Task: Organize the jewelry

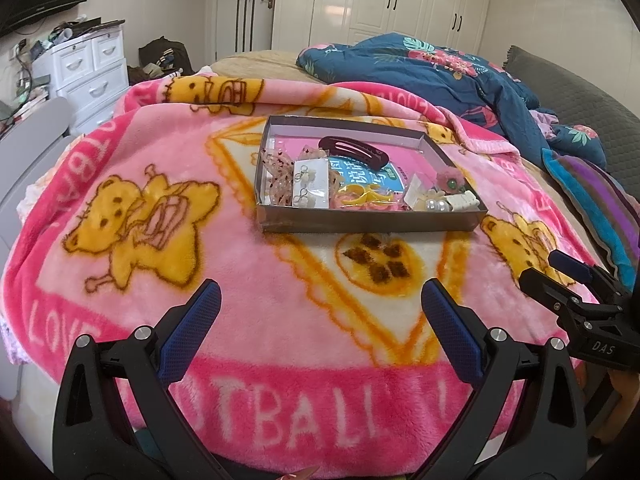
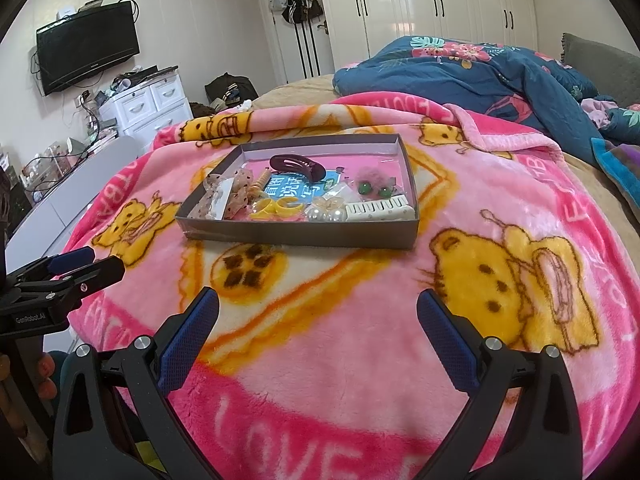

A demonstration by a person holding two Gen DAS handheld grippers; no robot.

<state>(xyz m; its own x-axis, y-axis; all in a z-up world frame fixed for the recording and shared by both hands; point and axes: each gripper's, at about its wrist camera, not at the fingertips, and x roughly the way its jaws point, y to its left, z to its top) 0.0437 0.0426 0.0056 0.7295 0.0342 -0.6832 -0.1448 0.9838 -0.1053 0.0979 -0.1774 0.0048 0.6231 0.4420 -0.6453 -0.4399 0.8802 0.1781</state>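
A shallow grey box (image 1: 372, 222) (image 2: 296, 236) lies on a pink bear-print blanket (image 1: 240, 288) (image 2: 360, 320). Inside are a dark red hair clip (image 1: 356, 150) (image 2: 296, 166), earring cards (image 1: 312, 188), a dotted bow (image 2: 236, 188), yellow clips (image 1: 360, 196) (image 2: 276, 208), pearl pieces (image 1: 436, 206) (image 2: 326, 214), a white comb clip (image 1: 462, 202) (image 2: 380, 210) and a pink fluffy piece with green beads (image 2: 374, 186). My left gripper (image 1: 320, 300) hovers open in front of the box, empty. My right gripper (image 2: 318, 304) is open and empty too, also seen at the right edge as the right gripper (image 1: 556, 268).
A blue floral quilt (image 1: 460, 76) (image 2: 500, 76) is bunched behind the box to the right. A striped cloth (image 1: 592, 208) lies at the right. A white drawer unit (image 1: 92, 68) (image 2: 148, 108) stands at the left, white wardrobes (image 2: 440, 8) at the back.
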